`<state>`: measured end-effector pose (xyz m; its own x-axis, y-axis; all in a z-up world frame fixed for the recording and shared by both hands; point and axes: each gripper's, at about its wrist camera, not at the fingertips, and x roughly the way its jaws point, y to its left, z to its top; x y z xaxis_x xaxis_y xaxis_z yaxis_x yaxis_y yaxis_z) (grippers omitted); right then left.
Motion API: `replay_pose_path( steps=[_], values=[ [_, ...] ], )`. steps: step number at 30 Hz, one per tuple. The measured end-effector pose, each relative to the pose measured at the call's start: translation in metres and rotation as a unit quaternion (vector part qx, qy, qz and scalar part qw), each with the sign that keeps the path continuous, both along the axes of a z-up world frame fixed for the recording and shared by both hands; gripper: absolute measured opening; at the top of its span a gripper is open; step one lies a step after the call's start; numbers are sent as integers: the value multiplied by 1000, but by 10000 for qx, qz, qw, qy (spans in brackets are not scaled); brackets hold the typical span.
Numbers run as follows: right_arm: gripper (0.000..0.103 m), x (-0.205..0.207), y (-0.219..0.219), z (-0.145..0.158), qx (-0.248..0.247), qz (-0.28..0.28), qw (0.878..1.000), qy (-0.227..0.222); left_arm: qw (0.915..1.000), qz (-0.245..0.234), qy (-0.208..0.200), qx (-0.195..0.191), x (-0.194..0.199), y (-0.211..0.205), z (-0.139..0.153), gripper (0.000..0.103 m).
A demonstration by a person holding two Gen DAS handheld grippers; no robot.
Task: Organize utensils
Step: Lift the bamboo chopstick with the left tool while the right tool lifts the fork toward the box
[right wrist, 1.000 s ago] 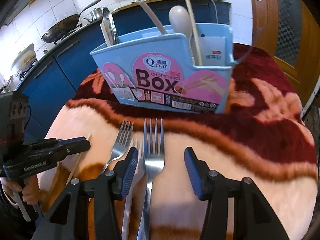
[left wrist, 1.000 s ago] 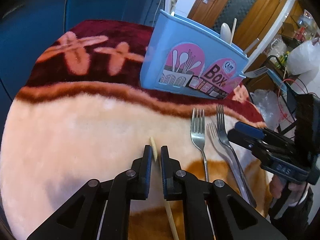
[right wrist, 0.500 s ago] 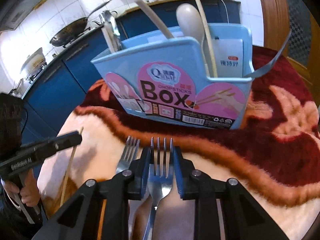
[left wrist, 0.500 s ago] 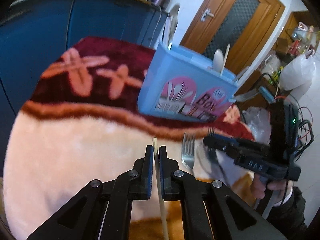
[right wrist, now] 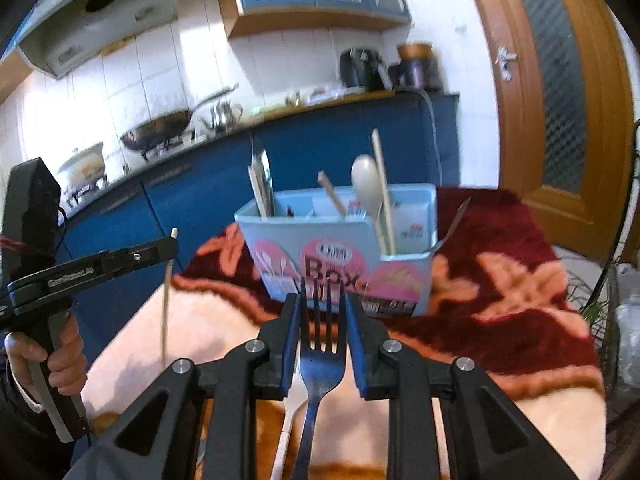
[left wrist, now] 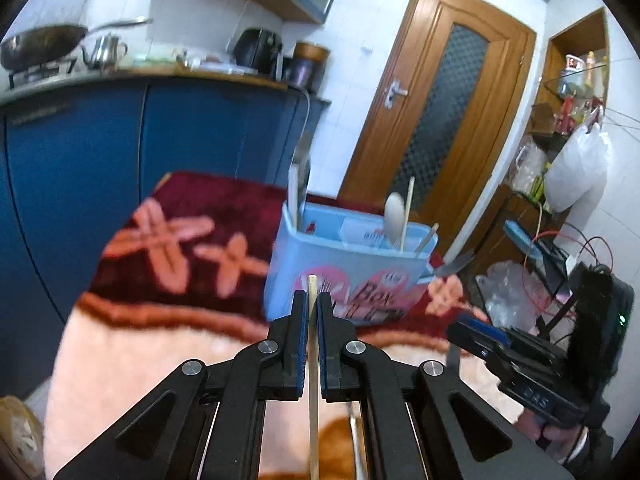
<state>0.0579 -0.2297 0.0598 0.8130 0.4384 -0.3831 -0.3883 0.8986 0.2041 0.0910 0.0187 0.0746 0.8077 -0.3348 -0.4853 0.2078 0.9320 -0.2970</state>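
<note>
My left gripper point(left wrist: 313, 304) is shut on a thin wooden chopstick point(left wrist: 313, 400), lifted off the blanket; it also shows in the right wrist view point(right wrist: 170, 250) with the chopstick point(right wrist: 165, 312) hanging down. My right gripper point(right wrist: 323, 304) is shut on a steel fork point(right wrist: 320, 364), tines forward, raised in front of the blue utensil box point(right wrist: 344, 248). In the left wrist view the box point(left wrist: 344, 272) stands just beyond the chopstick tip and holds a spoon, chopsticks and a fork. My right gripper point(left wrist: 472, 330) shows at lower right there.
A second fork point(right wrist: 290, 412) lies on the peach and dark red blanket point(right wrist: 500, 292) under my right gripper. Blue kitchen cabinets point(left wrist: 120, 152) stand behind the table. A wooden door point(left wrist: 440, 120) and cluttered shelves with bags point(left wrist: 572, 168) are to the right.
Both grippers have risen from the blanket with their loads. The right gripper closed on the fork a second ago; the left closed on the chopstick and lifted it.
</note>
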Motion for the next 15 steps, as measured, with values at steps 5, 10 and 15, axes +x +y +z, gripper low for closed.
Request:
replay_pose_path(
  steps=[5,10,15],
  values=[
    [25,-15,-11,12,148,-291,9987,-388,9996,53,-272,61,1,-4,16,4],
    [25,-17,-19,17,145,-481,9976,-485,9987,114,-485,65,2,-7,29,4],
    [25,-19,-25,14,257,-580,9968,-490,9969,205,-736,186,1,-10,41,4]
  ],
)
